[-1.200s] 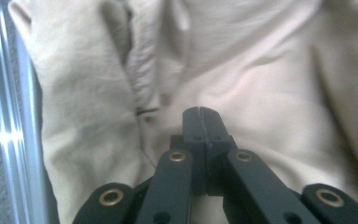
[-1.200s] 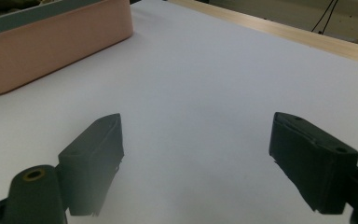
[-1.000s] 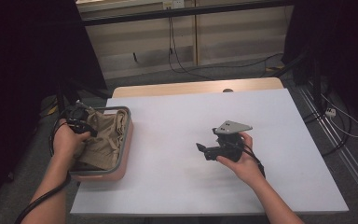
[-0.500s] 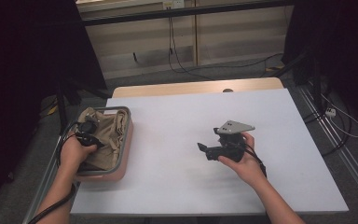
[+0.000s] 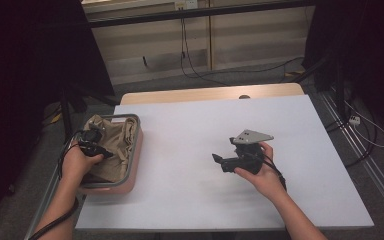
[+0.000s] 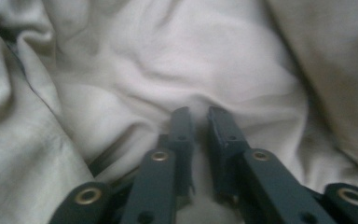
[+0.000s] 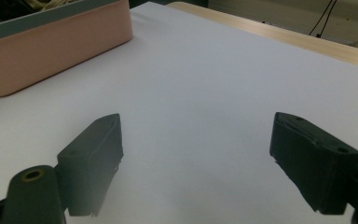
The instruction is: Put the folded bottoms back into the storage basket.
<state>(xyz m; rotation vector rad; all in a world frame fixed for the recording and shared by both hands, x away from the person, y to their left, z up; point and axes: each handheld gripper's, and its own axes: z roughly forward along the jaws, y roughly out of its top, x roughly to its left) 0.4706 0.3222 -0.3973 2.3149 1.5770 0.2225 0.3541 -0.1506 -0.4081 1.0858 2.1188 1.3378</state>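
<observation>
Under the left claw (image 5: 101, 152) lies the cloth (image 5: 115, 145), a beige crumpled heap that fills the bin (image 5: 136, 150). From the left claw view, the cloth (image 6: 177, 60) spreads in soft folds on every side of the claw (image 6: 200, 116), and the tips rest right at its surface. Its jaws have just been opening a little; a narrow gap stands between them, and no fold shows caught in that gap, so the claw pinches nothing. The person's left hand (image 5: 77, 162) holds this claw over the near part of the bin, with its cable looping back past the wrist.

The bin is pink with a grey rim and sits at the left edge of the white desk (image 5: 190, 200).

Well apart to the right, the right claw (image 5: 219, 160) sits low over the bare desk in the right hand (image 5: 260, 172), pointing toward the bin, a grey plate (image 5: 251, 136) on its top. From the right claw view its jaws are spread wide around the claw's middle (image 7: 196, 140), with only the white desk (image 7: 205, 74) between them, and the bin's pink wall (image 7: 51, 51) is ahead and to the left.
</observation>
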